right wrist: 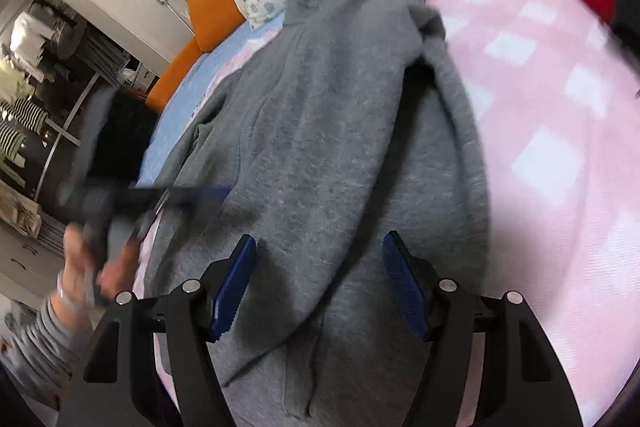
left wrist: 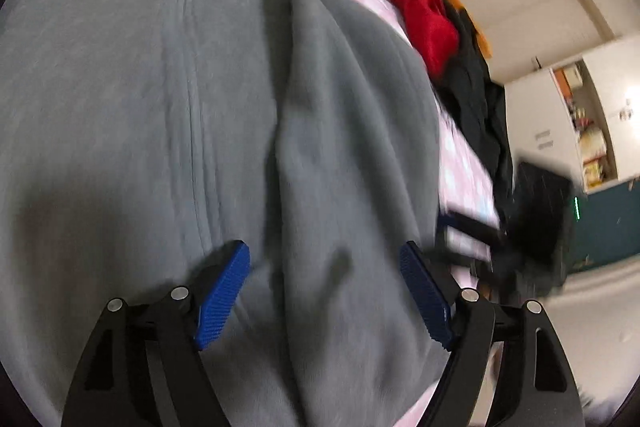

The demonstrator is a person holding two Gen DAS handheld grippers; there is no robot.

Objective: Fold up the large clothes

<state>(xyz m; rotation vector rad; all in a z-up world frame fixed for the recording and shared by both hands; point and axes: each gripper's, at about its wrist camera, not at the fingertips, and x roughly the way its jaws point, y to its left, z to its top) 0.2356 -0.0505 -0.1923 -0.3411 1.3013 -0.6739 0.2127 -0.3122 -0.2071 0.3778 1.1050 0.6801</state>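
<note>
The left gripper (left wrist: 325, 291) sits at the bottom of its frame with its blue pads (left wrist: 224, 295) spread apart, holding nothing, hovering over the grey zip jacket (left wrist: 160, 107). The jacket fills the left and centre of that view, zipper running up toward the collar at top, one sleeve folded across its right half. To the right lie a red garment (left wrist: 428, 23) and dark clothes (left wrist: 476, 99). The right gripper (right wrist: 320, 281) is likewise spread and empty, low in its frame above the jacket (right wrist: 320, 155), with the pink checked bed cover (right wrist: 540, 115) at right.
</note>
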